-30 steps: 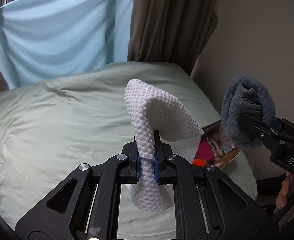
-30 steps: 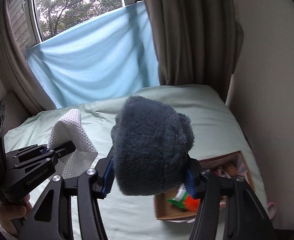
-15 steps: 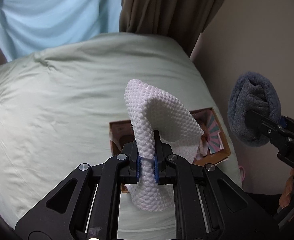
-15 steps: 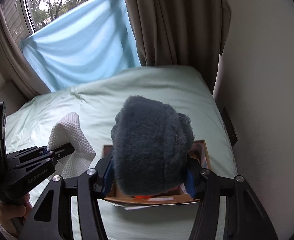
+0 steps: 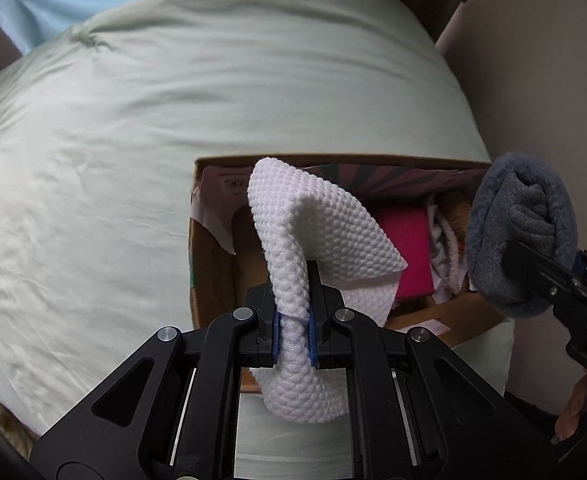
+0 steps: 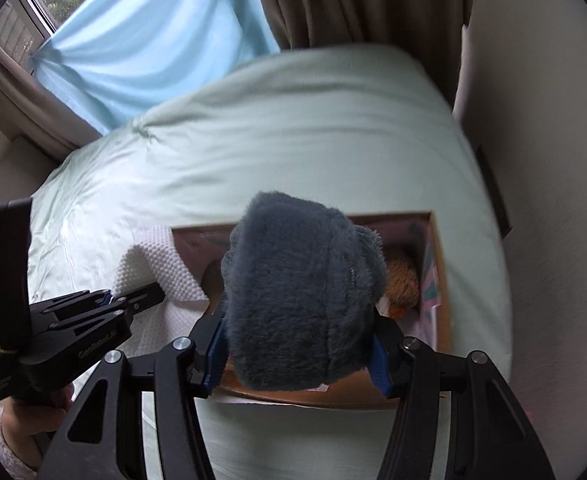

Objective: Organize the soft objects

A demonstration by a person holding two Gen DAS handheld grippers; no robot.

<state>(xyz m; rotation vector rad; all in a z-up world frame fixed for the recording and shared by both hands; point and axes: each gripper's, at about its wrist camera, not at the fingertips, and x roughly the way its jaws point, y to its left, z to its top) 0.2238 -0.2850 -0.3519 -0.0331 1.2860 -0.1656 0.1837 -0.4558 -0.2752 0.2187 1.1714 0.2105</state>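
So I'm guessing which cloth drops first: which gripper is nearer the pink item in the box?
Left. The left gripper with its white cloth hangs just beside the pink item; the right gripper holds the gray cloth over the box's far right side.

White cloth: waffle-knit fabric, pebbled, matt. Grey plush item: deep fuzzy pile outside; in the left wrist view its folded inner face looks like smoother fleece. Cardboard box: brown, matt, paper label on the near wall. Bed cover: pale green cloth, smooth, faint sheen. Left gripper and right gripper: black matt plastic, bright metal screws, blue pads
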